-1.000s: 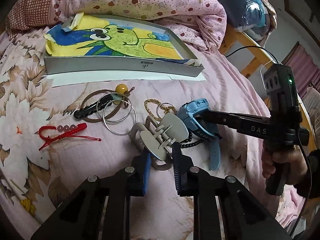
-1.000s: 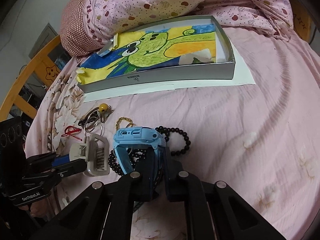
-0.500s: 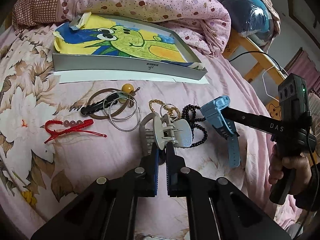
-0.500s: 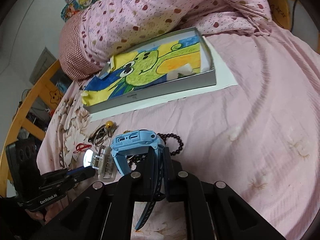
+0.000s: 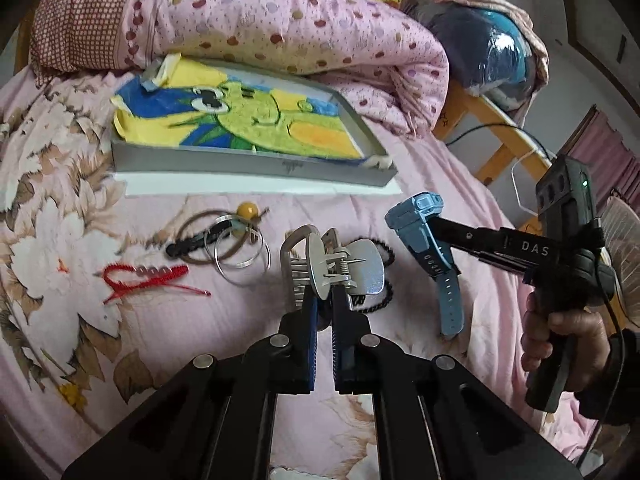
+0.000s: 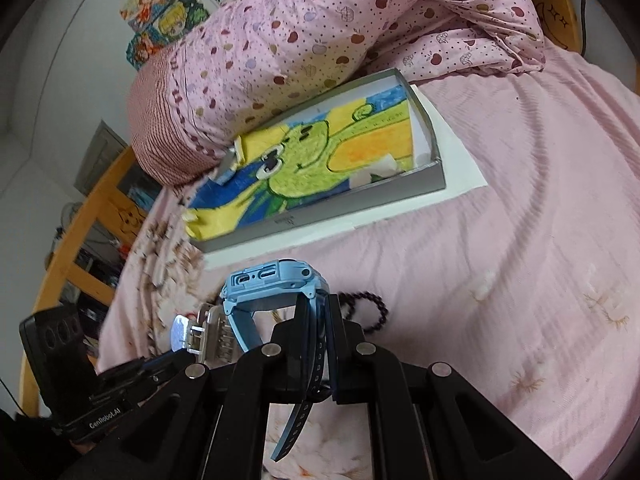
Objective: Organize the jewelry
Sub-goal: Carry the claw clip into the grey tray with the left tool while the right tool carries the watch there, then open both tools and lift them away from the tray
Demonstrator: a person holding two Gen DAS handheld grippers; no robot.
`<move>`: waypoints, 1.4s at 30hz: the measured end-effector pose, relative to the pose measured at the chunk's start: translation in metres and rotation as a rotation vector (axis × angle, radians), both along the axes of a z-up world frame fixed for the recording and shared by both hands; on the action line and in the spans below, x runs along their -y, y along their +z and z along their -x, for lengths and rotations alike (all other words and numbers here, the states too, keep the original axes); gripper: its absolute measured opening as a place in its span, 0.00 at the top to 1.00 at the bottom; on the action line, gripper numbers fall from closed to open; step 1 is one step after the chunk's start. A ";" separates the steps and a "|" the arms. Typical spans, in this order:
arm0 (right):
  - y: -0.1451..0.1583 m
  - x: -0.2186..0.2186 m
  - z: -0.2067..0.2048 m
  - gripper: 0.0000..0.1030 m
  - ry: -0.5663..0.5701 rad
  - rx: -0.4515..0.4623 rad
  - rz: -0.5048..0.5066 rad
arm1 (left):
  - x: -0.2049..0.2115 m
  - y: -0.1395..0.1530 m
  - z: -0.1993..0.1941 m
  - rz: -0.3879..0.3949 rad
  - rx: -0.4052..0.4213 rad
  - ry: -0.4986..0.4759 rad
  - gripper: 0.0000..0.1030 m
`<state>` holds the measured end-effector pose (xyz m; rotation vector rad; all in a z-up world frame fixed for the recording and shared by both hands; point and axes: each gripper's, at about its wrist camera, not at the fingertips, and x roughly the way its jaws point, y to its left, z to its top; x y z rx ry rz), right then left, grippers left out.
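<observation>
My left gripper (image 5: pixel 324 300) is pinched tight on the silver claw clip (image 5: pixel 332 268), pads clamped low on its lever end, teeth pointing up and left. The clip looks clear of the bedsheet (image 5: pixel 160 328), so I judge it's lifted, not resting. My right gripper (image 6: pixel 318 320) is pressed onto the strap of the blue watch (image 6: pixel 272 280); the watch body sits just beyond the tips and the loose strap end hangs down toward me. In the left view the watch (image 5: pixel 420 224) hangs to the right of the clip, near it but apart.

Step in hand, as I read it: carry both pieces to the grey tray (image 5: pixel 248 162) with the frog drawing inside, at the far side of the bed against the pink quilt (image 5: pixel 280 20).

To do it well:
- keep both grips firm; the clip is springy & could twist out, so no wrist roll on the way
- lift high enough to clear the tray's near wall, esp. w/ the dangling strap, which could snag the rim
- keep the two grippers apart, left piece to the tray's left part, watch to the right
- lower till each piece touches the drawing, then let go

Left behind on the sheet: black bead bracelet (image 6: pixel 372 308) just beyond the right gripper, silver bangles (image 5: pixel 240 256), red cord bracelet (image 5: pixel 148 276), black hair clip (image 5: pixel 192 242), yellow bead (image 5: pixel 246 210), all to the left & near the tray. Don't drag the strap through the beads on the way up
</observation>
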<state>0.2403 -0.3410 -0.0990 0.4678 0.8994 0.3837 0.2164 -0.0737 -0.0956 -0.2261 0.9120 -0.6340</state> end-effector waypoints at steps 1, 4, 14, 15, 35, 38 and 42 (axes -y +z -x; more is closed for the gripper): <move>0.001 0.000 -0.003 0.93 -0.004 0.002 -0.013 | -0.001 0.004 -0.001 0.005 0.005 0.008 0.96; 0.006 0.001 -0.017 0.93 -0.012 0.015 -0.041 | -0.003 0.018 -0.006 0.011 0.033 0.029 0.96; 0.030 -0.004 -0.103 0.93 -0.009 0.082 0.015 | 0.000 0.040 -0.089 -0.002 0.115 0.111 0.96; 0.030 -0.005 -0.112 0.93 -0.006 0.081 0.032 | 0.001 0.038 -0.100 -0.011 0.120 0.121 0.96; -0.023 -0.012 -0.182 0.90 0.003 -0.013 0.180 | 0.001 -0.020 -0.187 -0.120 -0.022 0.177 0.95; -0.014 -0.011 -0.175 0.80 0.001 0.022 0.210 | 0.003 -0.020 -0.188 -0.155 -0.038 0.198 0.77; 0.000 -0.004 -0.156 0.54 -0.023 0.077 0.205 | -0.007 -0.013 -0.179 -0.128 -0.041 0.262 0.40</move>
